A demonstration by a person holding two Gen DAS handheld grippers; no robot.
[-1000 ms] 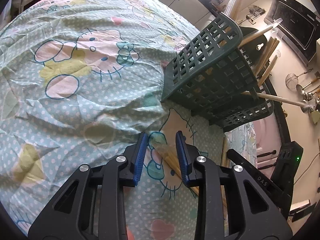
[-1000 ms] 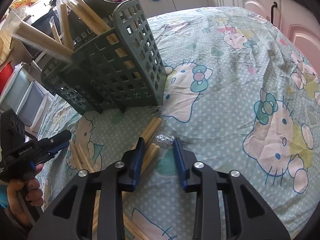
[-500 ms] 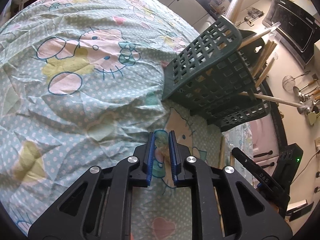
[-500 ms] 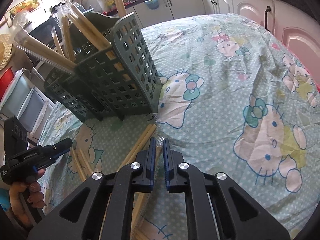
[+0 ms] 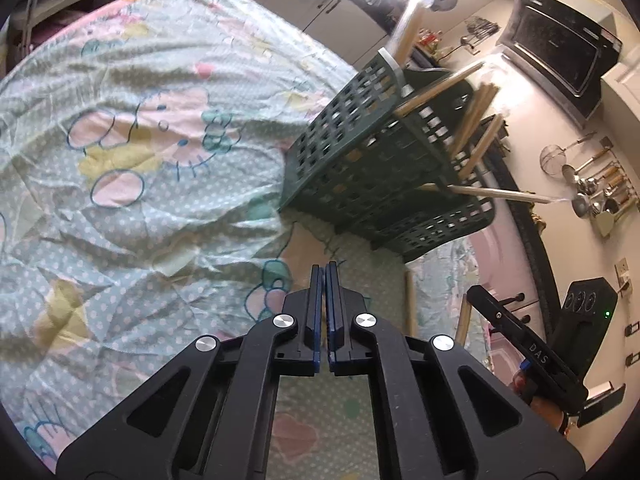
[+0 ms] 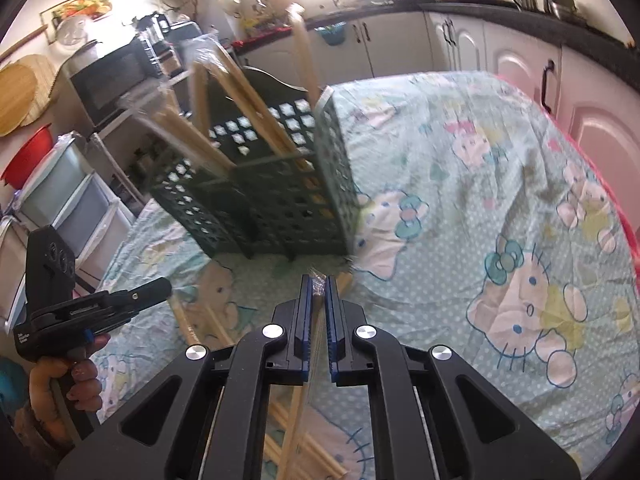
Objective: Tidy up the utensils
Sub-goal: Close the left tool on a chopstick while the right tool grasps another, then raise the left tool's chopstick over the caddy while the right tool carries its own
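A dark green lattice utensil basket (image 5: 372, 164) stands on the Hello Kitty cloth, with several wrapped wooden chopstick pairs (image 5: 476, 116) leaning out of it. It also shows in the right wrist view (image 6: 280, 200). My left gripper (image 5: 325, 276) is shut with nothing visible between its pads, raised above the cloth in front of the basket. My right gripper (image 6: 316, 284) is shut on a plastic-wrapped chopstick pair (image 6: 298, 412) that hangs down between its jaws, lifted near the basket's foot. More chopstick pairs (image 6: 192, 328) lie on the cloth below.
The Hello Kitty cloth (image 6: 500, 208) covers the table. The left gripper and its hand (image 6: 76, 320) show at the left of the right wrist view. The right gripper (image 5: 532, 348) shows at the right of the left wrist view. Kitchen cabinets and a microwave (image 5: 560, 52) stand behind.
Both grippers closed from open. The right one closed on a wrapped chopstick pair and lifted it. The left one closed empty and rose off the cloth.
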